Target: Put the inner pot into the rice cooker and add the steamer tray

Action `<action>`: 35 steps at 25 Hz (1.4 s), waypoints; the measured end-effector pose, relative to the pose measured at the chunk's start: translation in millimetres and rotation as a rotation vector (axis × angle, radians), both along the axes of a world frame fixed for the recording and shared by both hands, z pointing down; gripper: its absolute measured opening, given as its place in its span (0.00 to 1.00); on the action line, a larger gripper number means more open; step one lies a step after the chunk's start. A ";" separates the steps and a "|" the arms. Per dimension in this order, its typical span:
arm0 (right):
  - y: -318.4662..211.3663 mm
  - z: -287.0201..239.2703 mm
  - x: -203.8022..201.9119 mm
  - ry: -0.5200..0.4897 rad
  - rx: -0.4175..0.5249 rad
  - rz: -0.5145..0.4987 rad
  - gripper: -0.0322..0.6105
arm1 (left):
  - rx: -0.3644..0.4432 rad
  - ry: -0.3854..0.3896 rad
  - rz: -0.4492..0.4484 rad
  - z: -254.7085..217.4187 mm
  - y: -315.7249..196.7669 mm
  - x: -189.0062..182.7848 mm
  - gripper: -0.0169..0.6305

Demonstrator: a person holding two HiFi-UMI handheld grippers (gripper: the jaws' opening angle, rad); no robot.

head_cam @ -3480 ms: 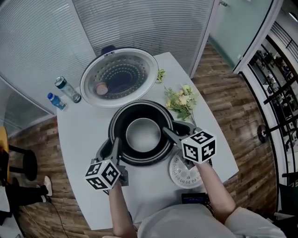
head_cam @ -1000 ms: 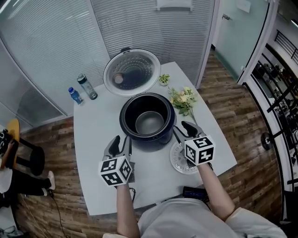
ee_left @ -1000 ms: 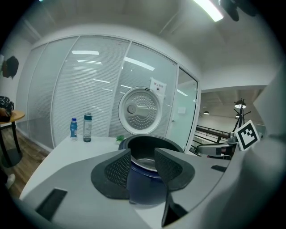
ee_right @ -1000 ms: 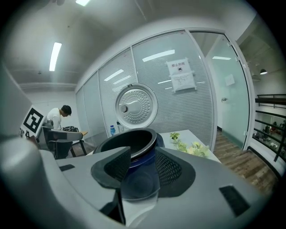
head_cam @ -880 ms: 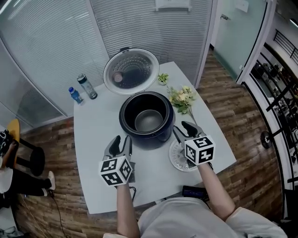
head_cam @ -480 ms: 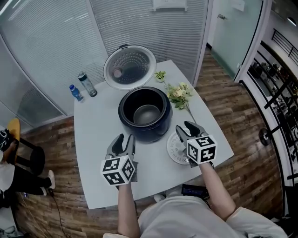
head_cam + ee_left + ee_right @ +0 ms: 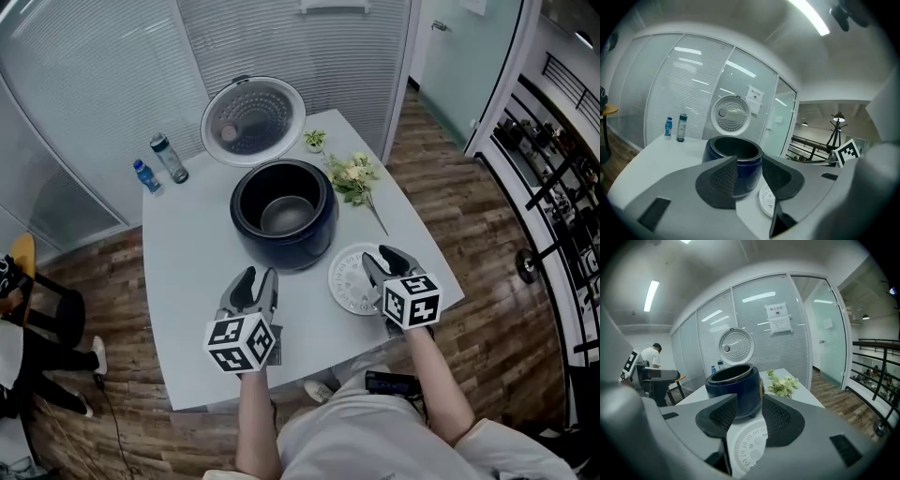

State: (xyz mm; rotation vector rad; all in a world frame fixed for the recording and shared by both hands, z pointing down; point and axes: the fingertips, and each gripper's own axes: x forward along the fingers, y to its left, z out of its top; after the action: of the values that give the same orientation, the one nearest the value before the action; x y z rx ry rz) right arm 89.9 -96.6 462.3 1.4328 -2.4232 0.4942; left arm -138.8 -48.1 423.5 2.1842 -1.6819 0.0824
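The inner pot [image 7: 286, 214] already sits in the rice cooker [image 7: 302, 246]. The steamer tray [image 7: 352, 279] lies flat on the table [image 7: 187, 272] just right of it, below the right gripper [image 7: 386, 263], whose jaws gape empty; the left gripper [image 7: 256, 280] is equally wide, holding nothing. Lying flat, the tray offers the 2 jaws little edge and could skid toward the table's near-right corner.

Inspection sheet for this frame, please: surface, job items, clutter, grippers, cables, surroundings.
Surface: white table, nothing spilled.
Job's things: inner pot sits in the rice cooker, lid open; steamer tray flat on the table, right of the cooker.
Clutter: two bottles, flowers.
Grippers: left gripper open, empty; right gripper open above the tray's edge, not gripping.
Cables: thin lead on the floor, left.
Surroundings: glass partitions with blinds, a person at the left edge.
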 end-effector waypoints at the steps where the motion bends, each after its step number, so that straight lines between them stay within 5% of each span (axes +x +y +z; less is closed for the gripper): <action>1: 1.4 2.4 3.4 0.001 -0.004 0.005 0.33 | -0.006 -0.001 0.005 2.6 0.5 2.8 0.29; 35: 1.2 181.3 126.6 0.097 -0.351 0.099 0.32 | -0.432 -0.025 0.115 204.1 -23.1 122.6 0.22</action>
State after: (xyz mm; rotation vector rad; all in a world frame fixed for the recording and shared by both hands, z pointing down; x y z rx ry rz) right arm 216.6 -95.4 643.6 1.3889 -2.0702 0.8072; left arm -16.2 -71.1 627.5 1.9513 -1.3913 0.4607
